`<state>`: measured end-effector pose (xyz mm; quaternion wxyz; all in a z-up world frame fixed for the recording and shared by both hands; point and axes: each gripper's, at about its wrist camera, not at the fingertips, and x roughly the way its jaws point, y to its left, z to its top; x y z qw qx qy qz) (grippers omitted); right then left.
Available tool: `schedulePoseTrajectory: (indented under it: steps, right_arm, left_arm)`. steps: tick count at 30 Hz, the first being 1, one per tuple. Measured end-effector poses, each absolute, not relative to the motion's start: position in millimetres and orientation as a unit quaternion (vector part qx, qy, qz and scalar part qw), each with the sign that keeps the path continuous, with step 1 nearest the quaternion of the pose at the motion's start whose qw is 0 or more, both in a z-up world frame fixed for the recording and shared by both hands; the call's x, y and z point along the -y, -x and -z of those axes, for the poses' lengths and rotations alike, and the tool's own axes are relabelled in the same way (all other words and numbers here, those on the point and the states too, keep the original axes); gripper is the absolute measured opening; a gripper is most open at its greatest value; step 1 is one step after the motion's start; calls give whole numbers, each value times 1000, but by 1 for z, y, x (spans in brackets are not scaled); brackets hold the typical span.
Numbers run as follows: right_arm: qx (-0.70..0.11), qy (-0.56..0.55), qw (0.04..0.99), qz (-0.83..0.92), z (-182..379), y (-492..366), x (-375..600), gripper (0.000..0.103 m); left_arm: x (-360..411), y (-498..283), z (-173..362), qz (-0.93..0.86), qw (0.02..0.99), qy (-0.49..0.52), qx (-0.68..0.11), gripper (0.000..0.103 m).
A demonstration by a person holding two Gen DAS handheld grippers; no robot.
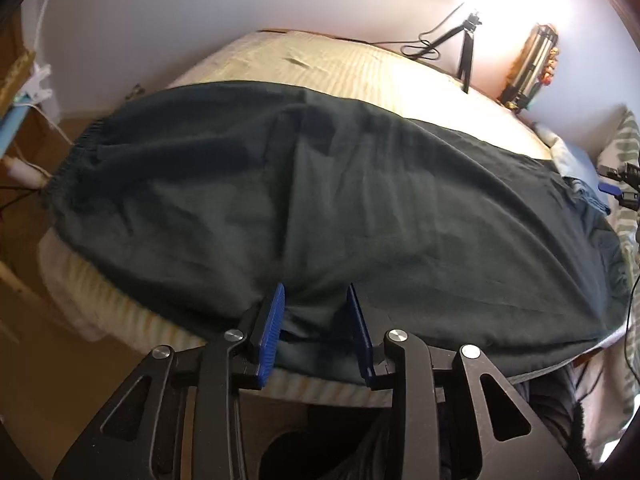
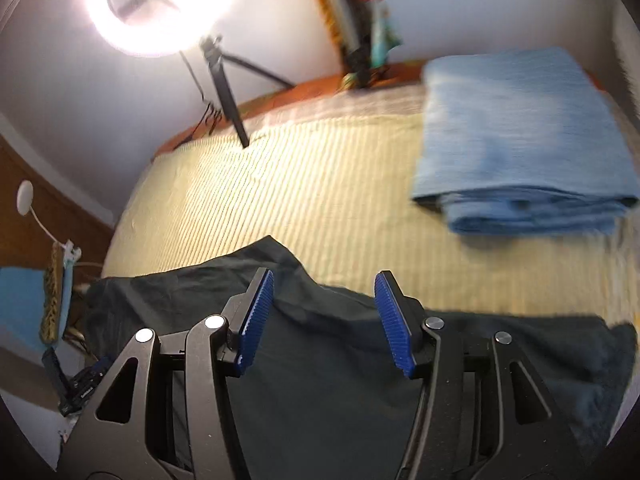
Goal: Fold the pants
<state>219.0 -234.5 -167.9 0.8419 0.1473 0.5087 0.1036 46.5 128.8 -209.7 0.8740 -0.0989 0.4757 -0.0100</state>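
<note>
Dark green pants (image 1: 320, 200) lie spread across the cream striped bed sheet (image 1: 320, 60), with the gathered waistband (image 1: 68, 168) at the left in the left wrist view. My left gripper (image 1: 316, 292) hovers at the pants' near edge. Its blue pads (image 1: 272, 332) stand apart, and a little bunched cloth lies between them without being pinched. In the right wrist view, my right gripper (image 2: 324, 276) is open above the pants (image 2: 320, 380), near their far edge, with nothing between its fingers.
A folded blue towel (image 2: 520, 140) lies on the sheet (image 2: 300, 200) at the far right. A lit ring light (image 2: 160, 0) on a tripod (image 2: 224, 92) stands at the bed's far edge by the wall. Patterned bedding (image 1: 628, 240) is bunched at the right.
</note>
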Motion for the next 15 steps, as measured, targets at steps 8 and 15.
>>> schedulePoseTrajectory:
  steps: [8, 15]
  right_arm:
    - [-515, -87, 836, -169, 171, -212, 175, 56]
    - [-496, 25, 804, -327, 163, -137, 80, 56]
  left_arm:
    - [-150, -39, 186, 8, 874, 150, -462, 45]
    - [-237, -46, 196, -99, 846, 265, -453, 51]
